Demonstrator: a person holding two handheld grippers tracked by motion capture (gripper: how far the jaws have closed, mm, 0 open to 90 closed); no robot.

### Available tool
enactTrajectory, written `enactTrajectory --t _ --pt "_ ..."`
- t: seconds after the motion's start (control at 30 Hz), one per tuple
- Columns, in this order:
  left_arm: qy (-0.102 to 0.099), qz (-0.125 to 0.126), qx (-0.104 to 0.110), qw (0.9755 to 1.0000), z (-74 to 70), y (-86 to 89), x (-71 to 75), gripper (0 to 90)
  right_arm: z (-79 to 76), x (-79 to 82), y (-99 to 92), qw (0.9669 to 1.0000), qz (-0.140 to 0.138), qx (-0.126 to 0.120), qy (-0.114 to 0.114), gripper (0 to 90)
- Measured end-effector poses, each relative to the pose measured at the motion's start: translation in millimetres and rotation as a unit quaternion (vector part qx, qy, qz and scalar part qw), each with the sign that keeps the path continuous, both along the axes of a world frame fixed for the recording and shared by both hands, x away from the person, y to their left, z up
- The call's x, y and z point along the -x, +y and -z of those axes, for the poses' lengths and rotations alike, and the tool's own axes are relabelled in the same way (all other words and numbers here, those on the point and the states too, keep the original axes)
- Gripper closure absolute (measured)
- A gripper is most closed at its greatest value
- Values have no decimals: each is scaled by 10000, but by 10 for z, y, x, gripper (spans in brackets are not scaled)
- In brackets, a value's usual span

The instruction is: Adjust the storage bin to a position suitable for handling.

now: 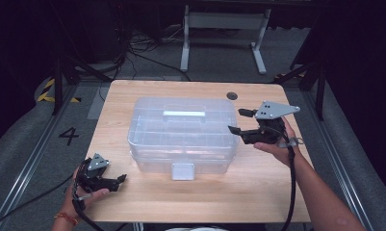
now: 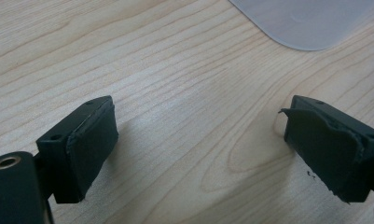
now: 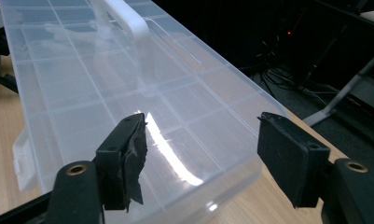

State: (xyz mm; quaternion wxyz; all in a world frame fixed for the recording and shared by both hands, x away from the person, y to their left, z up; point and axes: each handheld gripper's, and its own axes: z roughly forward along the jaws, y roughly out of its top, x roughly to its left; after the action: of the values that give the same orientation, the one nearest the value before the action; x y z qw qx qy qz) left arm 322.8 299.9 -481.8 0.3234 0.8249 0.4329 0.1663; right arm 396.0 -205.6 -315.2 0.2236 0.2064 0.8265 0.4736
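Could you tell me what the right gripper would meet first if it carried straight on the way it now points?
Most likely the clear plastic box: the right gripper stands open, aimed at its near end.

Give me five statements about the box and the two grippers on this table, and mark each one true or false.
1. The clear plastic box has its lid shut. True.
2. The right gripper is clamped on the box's white handle. False: its jaws stand open beside the box's right end, holding nothing.
3. The left gripper is open. True.
4. The left gripper rests on top of the box. False: it is down by the table, near the front left corner.
5. The box's front latch faces the person. True.
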Motion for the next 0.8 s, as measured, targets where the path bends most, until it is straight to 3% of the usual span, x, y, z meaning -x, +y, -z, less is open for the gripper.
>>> enactTrajectory --t 0.37,0.8 --pt "-13 13 -16 10000 0 3 -3 100 -38 -40 346 9990 -291 313 -95 342" --pt "-3 8 2 10000 1 1 -2 100 -51 -128 529 9980 -441 458 -64 389"
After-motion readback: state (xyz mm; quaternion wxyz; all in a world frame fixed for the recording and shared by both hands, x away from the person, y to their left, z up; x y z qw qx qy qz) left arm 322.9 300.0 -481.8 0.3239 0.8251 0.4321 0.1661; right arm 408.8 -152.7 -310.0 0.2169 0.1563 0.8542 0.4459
